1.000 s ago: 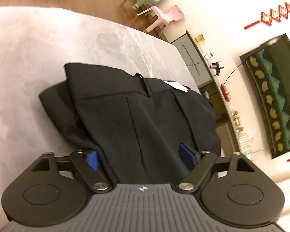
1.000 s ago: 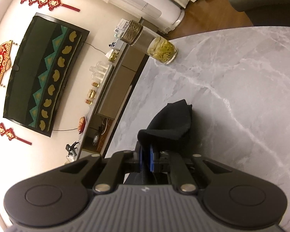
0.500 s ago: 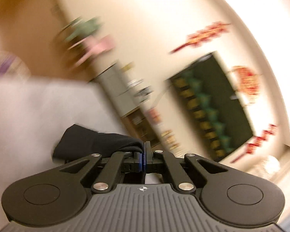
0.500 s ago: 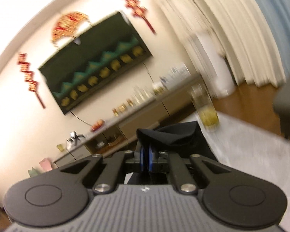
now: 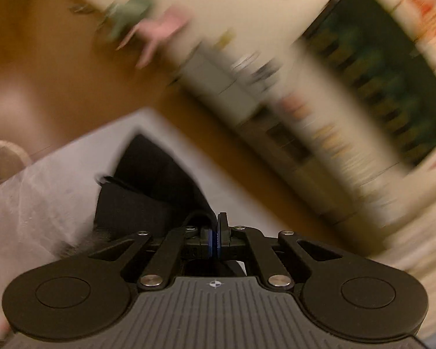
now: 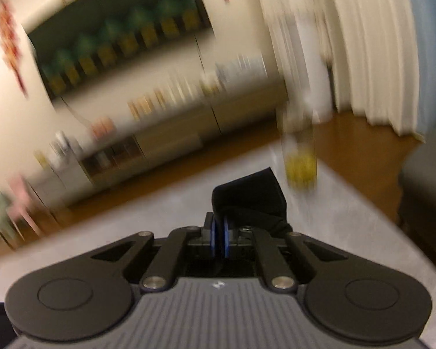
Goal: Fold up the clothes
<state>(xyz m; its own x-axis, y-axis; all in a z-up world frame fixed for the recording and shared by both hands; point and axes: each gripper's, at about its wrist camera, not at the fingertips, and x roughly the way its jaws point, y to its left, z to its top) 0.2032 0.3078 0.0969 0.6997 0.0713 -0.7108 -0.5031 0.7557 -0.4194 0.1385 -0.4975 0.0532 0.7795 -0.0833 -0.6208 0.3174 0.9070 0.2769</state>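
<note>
The black garment (image 5: 151, 192) lies partly on the grey marble table (image 5: 43, 192) and runs up into my left gripper (image 5: 216, 232), whose blue pads are shut on its edge. In the right wrist view my right gripper (image 6: 220, 232) is shut on another bunched part of the black garment (image 6: 250, 195), which stands up over the fingers above the table (image 6: 334, 209). Both views are blurred by motion.
A glass jar with yellow contents (image 6: 300, 160) stands on the table just beyond the right gripper. A low cabinet (image 6: 174, 142) and a dark wall screen (image 6: 119, 37) are behind. Pink and green chairs (image 5: 160, 29) stand on the wooden floor.
A second ago the left gripper was open over the flat garment; it has since shut on the cloth. Both grippers have lifted and swung, tilting the views toward the room.
</note>
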